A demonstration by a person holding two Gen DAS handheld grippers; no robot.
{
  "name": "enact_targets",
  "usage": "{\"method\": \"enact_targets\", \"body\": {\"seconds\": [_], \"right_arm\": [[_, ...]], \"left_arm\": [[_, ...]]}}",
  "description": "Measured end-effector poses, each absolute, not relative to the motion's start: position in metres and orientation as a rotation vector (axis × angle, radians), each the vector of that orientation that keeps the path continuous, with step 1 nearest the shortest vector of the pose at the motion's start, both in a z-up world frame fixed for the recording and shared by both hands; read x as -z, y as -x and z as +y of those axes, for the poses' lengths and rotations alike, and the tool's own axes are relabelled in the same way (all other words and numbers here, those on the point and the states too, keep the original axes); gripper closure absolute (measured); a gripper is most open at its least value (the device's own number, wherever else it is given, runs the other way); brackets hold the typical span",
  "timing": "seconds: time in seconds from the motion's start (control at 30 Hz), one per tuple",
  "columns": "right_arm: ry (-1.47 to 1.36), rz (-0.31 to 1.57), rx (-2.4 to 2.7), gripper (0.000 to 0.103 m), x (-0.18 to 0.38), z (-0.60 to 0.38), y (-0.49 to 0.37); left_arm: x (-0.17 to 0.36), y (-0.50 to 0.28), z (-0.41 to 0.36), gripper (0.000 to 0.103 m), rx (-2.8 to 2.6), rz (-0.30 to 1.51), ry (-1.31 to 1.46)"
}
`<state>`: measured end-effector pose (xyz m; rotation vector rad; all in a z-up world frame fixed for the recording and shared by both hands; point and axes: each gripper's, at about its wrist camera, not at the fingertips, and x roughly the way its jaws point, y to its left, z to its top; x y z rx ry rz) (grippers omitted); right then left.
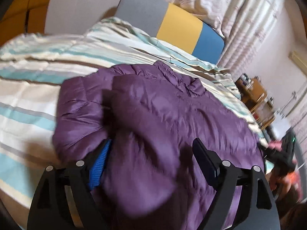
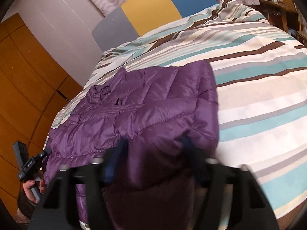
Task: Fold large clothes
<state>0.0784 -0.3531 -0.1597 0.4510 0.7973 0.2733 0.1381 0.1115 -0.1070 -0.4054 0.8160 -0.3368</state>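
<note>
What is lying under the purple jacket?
The purple jacket lies on a striped duvet, which shows around it in both views. Whether anything else is between the two cannot be seen, because the jacket covers that part.

Bedspread (image 2: 259, 88) bare right of jacket (image 2: 153, 103): open passage. Headboard (image 2: 153, 13) closes far end; wardrobe (image 2: 23, 80) crowds left side.

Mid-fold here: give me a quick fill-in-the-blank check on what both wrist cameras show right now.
1. The jacket lying on the bed is ____ in colour.
2. The bedcover under it has a ____ pattern.
3. The headboard has grey, ____ and blue panels.
4. The left gripper has its jaws ____, with jacket fabric between them.

Missing words: purple; striped; yellow; open
</note>
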Motion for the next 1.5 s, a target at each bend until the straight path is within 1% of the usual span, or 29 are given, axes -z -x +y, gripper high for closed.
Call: {"method": "enact_targets", "body": {"seconds": [0.03, 0.07, 0.17, 0.23, 0.37, 0.43, 0.5, 0.6, 0.73, 0.87, 1.03, 1.27, 1.5], "right_arm": [[-0.444, 0.792, -0.271, 0.077, 0.159, -0.35, -0.079], [-0.426, 0.784, -0.277, 0.079, 0.155, -0.348, -0.074], [-0.359, 0.744, -0.278, 0.085, 0.139, -0.339, -0.068], [-0.325, 0.713, -0.278, 0.088, 0.127, -0.336, -0.063], [-0.303, 0.636, -0.282, 0.089, 0.094, -0.332, -0.064], [-0.308, 0.6, -0.283, 0.09, 0.081, -0.331, -0.068], [-0.302, 0.557, -0.274, 0.09, 0.067, -0.326, -0.078], [-0.293, 0.508, -0.259, 0.09, 0.052, -0.319, -0.092], [-0.302, 0.464, -0.234, 0.09, 0.048, -0.309, -0.113], [-0.3, 0.444, -0.184, 0.09, 0.057, -0.303, -0.136], [-0.27, 0.44, -0.124, 0.09, 0.077, -0.299, -0.171], [-0.149, 0.505, -0.052, 0.09, 0.123, -0.289, -0.21], [-0.113, 0.593, -0.009, 0.086, 0.159, -0.287, -0.235]], "left_arm": [[0.109, -0.14, 0.113, 0.043, 0.363, 0.823, 0.442], [0.108, -0.142, 0.112, 0.065, 0.381, 0.831, 0.462], [0.095, -0.137, 0.103, 0.084, 0.382, 0.808, 0.403], [0.079, -0.129, 0.097, 0.087, 0.374, 0.763, 0.344], [0.046, -0.123, 0.101, 0.089, 0.342, 0.652, 0.348], [0.032, -0.124, 0.103, 0.091, 0.308, 0.588, 0.36], [0.024, -0.129, 0.101, 0.091, 0.274, 0.543, 0.361], [0.019, -0.14, 0.099, 0.091, 0.219, 0.494, 0.381], [0.025, -0.16, 0.098, 0.091, 0.118, 0.456, 0.382], [0.037, -0.178, 0.103, 0.091, 0.056, 0.455, 0.405], [0.055, -0.203, 0.094, 0.091, -0.001, 0.463, 0.355], [0.086, -0.222, 0.086, 0.091, -0.06, 0.503, 0.28], [0.113, -0.237, 0.089, 0.091, -0.075, 0.591, 0.292]]}}
